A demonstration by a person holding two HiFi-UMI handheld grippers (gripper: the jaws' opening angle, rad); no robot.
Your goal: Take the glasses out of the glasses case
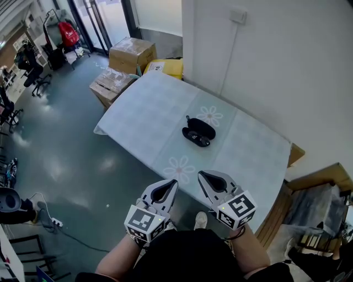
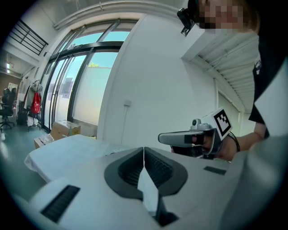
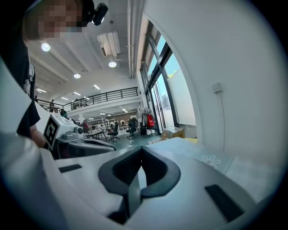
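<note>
The black glasses case (image 1: 198,132) lies open near the middle of the tabletop (image 1: 149,118). The left claw (image 1: 171,182) and the right claw (image 1: 201,174) are both pinched together with nothing in them. They are side by side, well apart from the case.

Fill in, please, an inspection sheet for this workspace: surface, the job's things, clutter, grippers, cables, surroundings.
Surface: table covered by a pale cloth with flower prints.
Job's things: black glasses case lies open near the table's middle; dark glasses seem to lie inside.
Clutter: nothing seen on the table.
Grippers: left hand-held gripper and right hand-held gripper both shut, empty, held near the person's body, apart from the case.
Cables: thin cord runs down the wall from a socket; another cable lies on the floor.
Surroundings: cardboard boxes beyond the table; office chairs further off.
</note>
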